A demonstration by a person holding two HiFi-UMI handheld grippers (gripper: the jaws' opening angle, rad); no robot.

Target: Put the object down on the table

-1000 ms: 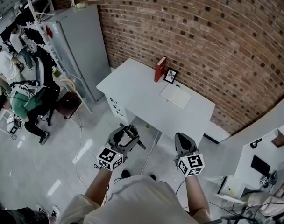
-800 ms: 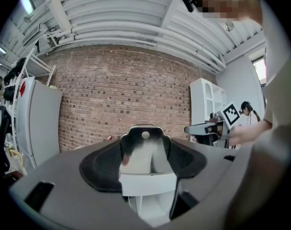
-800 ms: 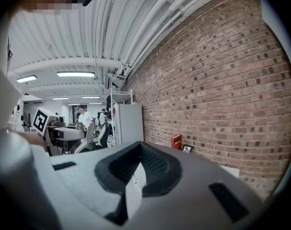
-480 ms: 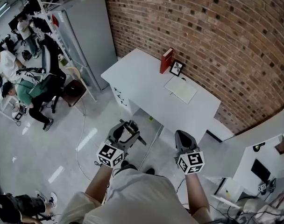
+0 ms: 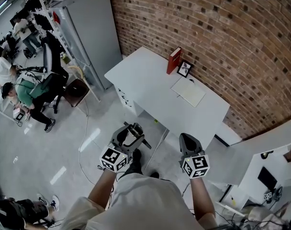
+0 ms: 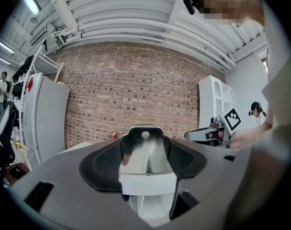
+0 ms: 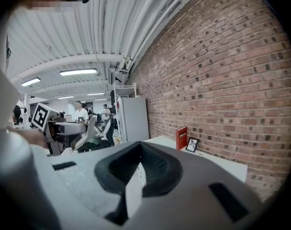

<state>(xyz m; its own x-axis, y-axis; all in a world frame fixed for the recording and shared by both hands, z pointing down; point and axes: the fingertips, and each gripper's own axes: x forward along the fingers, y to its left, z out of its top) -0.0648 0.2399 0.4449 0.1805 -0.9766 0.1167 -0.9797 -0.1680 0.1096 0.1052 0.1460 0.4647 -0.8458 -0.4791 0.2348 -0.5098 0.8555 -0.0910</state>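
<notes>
In the head view my left gripper [image 5: 130, 131] is held at waist height over the floor, shut on a small dark-framed object [image 5: 134, 136] whose thin dark stem sticks out to the right. In the left gripper view that object [image 6: 144, 153] stands upright between the jaws, with a pale middle and a black rim. My right gripper [image 5: 185, 140] is beside it, its jaws together with nothing in them; in the right gripper view the gripper [image 7: 138, 175] points along the brick wall. The white table [image 5: 145, 87] stands ahead against the wall, well beyond both grippers.
On the table stand a red book [image 5: 174, 60] and a small picture frame [image 5: 184, 69], with a pale notebook [image 5: 188, 91] lying flat. A grey cabinet [image 5: 90, 30] is to the left, with seated people [image 5: 25, 92] and a brown stool [image 5: 77, 91]. White shelving [image 5: 263, 152] is at right.
The table and the room have shifted a little in the head view as the person moves. Both grippers keep their pose and the left still holds the object.
</notes>
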